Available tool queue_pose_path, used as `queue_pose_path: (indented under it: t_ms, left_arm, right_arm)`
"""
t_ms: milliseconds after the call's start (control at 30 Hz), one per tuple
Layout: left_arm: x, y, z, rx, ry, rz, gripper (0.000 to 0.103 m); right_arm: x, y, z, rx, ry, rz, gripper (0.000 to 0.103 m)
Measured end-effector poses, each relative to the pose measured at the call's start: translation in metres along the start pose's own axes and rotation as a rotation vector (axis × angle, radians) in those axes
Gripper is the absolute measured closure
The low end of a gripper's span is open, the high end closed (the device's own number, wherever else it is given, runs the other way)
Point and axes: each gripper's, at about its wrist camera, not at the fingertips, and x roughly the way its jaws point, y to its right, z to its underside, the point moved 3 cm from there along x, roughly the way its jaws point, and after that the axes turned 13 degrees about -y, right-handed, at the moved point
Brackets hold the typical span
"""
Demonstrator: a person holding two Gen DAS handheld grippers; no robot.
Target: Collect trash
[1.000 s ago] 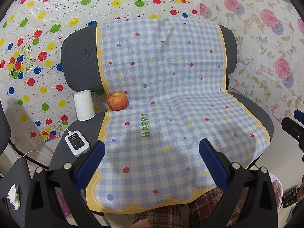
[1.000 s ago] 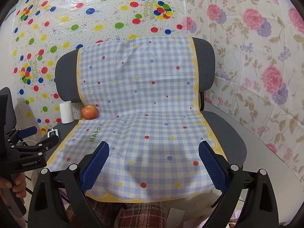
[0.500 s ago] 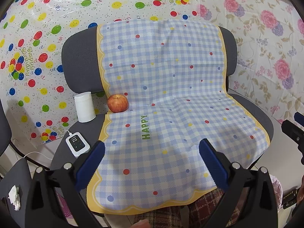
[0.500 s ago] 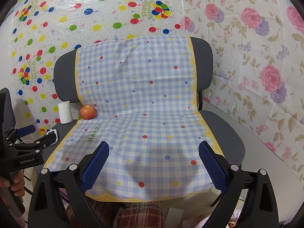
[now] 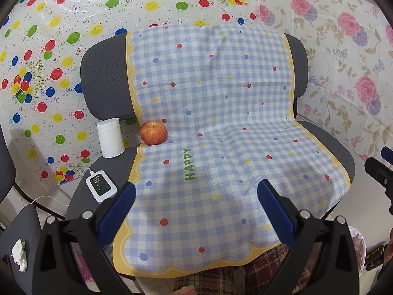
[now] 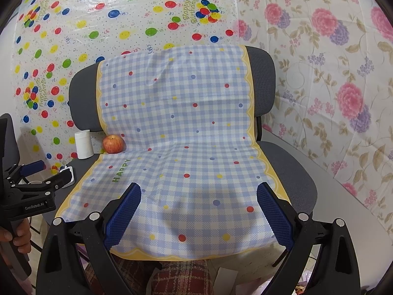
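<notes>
A crumpled white tissue [image 5: 19,255] lies on a dark chair seat at the lower left of the left wrist view. My left gripper [image 5: 196,188] hovers open and empty over the front of a checked cloth [image 5: 221,147] draped on a grey office chair [image 5: 105,81]. My right gripper [image 6: 199,189] is open and empty too, above the same cloth's front edge. The right wrist view shows the left gripper [image 6: 49,172] at the far left, held in a hand [image 6: 19,236]. The right gripper's fingers [image 5: 380,167] show at the right edge of the left wrist view.
On the seat's left side stand a toilet roll [image 5: 110,139], a red apple [image 5: 153,136] and a white device [image 5: 100,184] with a cable. Pink plastic [image 5: 356,238] shows low on the right. Patterned sheets cover the walls behind.
Both views have drifted only slightly. The apple sits a little lower in the left wrist view. Both grippers stay open and empty.
</notes>
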Motion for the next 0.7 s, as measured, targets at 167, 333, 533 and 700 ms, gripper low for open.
queue_pose_path:
  t_ms: [167, 333, 533, 700]
  left_arm:
    - [0.000, 0.000, 0.000, 0.005, 0.000, 0.005, 0.007]
    - [-0.001, -0.001, 0.001, 0.004, 0.001, 0.004, 0.007]
    - [0.000, 0.002, 0.002, 0.002, -0.006, 0.003, 0.007]
    - [0.004, 0.004, 0.002, 0.006, -0.016, 0.005, 0.007]
  right_arm:
    - [0.003, 0.003, 0.002, 0.005, -0.005, 0.000, 0.009]
    - [0.004, 0.005, 0.004, 0.012, -0.005, 0.000, 0.009]
    - [0.005, 0.009, 0.004, 0.014, -0.007, -0.001, 0.009]
    - [0.011, 0.012, 0.005, 0.023, -0.017, 0.003, 0.009]
